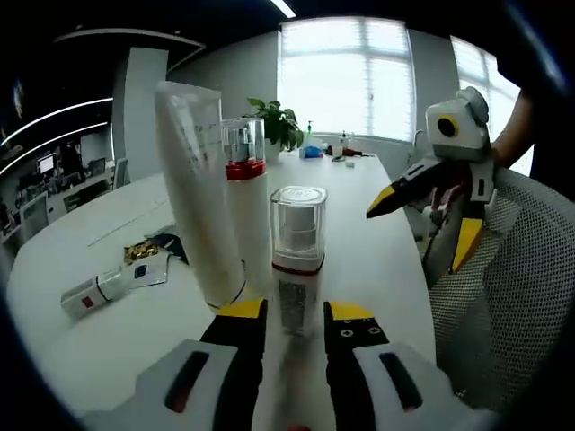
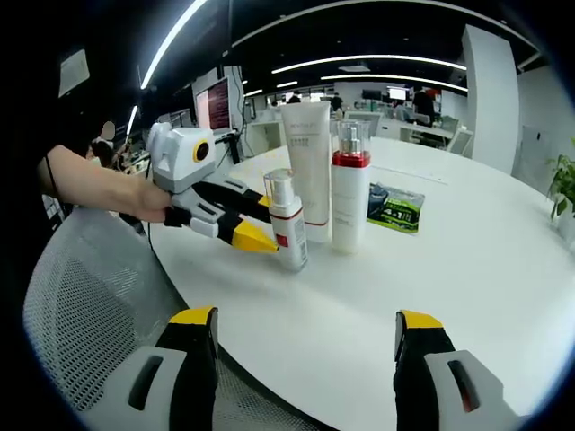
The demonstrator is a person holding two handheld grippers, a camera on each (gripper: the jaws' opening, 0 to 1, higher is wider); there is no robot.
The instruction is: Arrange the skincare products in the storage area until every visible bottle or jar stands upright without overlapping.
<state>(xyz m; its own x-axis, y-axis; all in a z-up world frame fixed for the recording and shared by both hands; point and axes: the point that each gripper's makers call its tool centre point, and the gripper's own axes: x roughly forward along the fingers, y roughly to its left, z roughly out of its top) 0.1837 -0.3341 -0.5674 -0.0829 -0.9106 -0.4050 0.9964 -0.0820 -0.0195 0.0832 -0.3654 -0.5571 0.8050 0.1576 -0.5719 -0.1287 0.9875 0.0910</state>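
White worktop (image 2: pixel 467 269) runs wide and bare ahead of the right tongs (image 2: pixel 305 346), jaws spread, empty. Left tongs (image 1: pixel 295 325) gape slightly around the small clear-capped bottle (image 1: pixel 296 247), near the edge; tall tube (image 1: pixel 196 193) and red-collared bottle (image 1: pixel 244 193) stand just behind.

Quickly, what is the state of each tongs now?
Left tongs: open around the small pump bottle, not visibly gripping it.
Right tongs: open, empty.
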